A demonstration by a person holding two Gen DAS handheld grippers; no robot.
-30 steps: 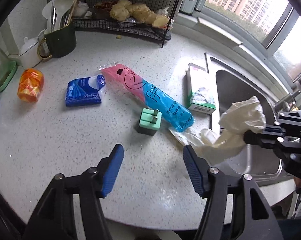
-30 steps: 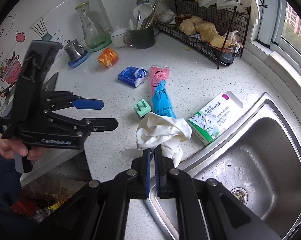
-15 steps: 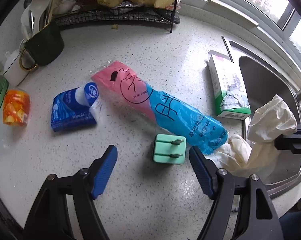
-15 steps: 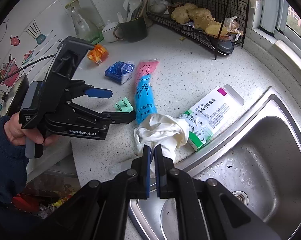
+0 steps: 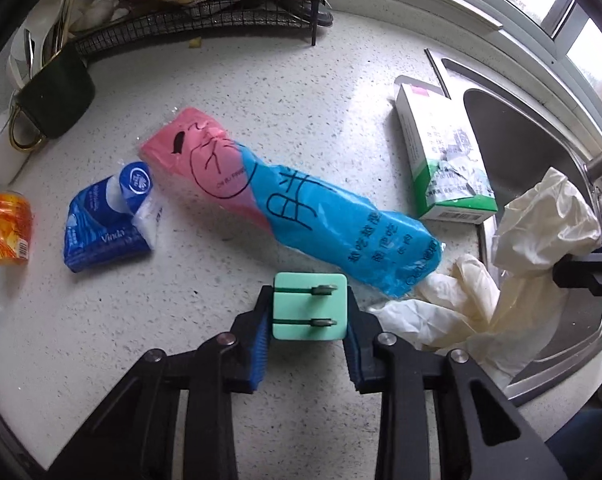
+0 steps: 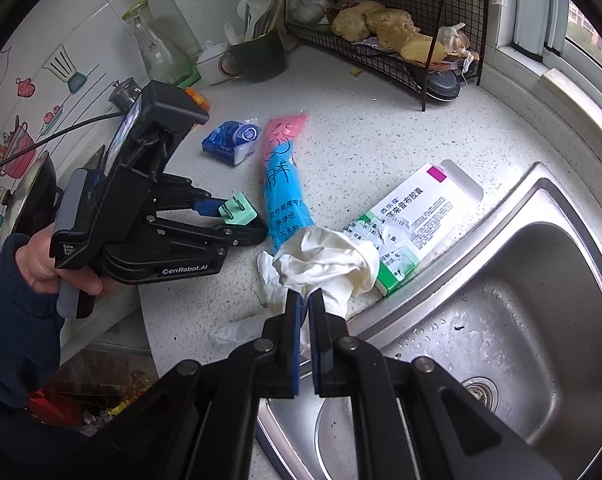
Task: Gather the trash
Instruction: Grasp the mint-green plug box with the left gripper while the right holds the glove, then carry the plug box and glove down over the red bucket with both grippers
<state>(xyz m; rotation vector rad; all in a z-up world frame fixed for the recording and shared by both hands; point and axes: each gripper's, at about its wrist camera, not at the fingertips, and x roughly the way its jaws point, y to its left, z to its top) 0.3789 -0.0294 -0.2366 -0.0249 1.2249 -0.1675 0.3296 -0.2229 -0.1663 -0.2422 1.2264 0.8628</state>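
Note:
A mint-green plug adapter (image 5: pixel 309 306) lies on the speckled counter (image 5: pixel 261 92), prongs up. My left gripper (image 5: pixel 305 320) is closing on it, and its blue pads touch both sides of the plug (image 6: pixel 238 209). My right gripper (image 6: pixel 305 304) is shut on a crumpled white glove (image 6: pixel 325 256), which it holds just above the sink's edge; the glove (image 5: pixel 541 232) trails down onto the counter. A pink and blue plastic bag (image 5: pixel 293 208) lies beyond the plug. A torn green and white medicine box (image 5: pixel 441 160) lies beside the sink.
A blue tissue pack (image 5: pixel 101 220) and an orange can (image 5: pixel 5 224) lie at the left. A steel sink (image 6: pixel 521 300) fills the right. At the back stand a black wire rack (image 6: pixel 381 52) and a dark mug of utensils (image 6: pixel 257 56). A hand (image 6: pixel 41 268) holds the left gripper.
My left gripper has come down and forward over the green plug, and its wide jaws have closed onto the plug's sides. The right gripper keeps its hold on the glove, almost still.

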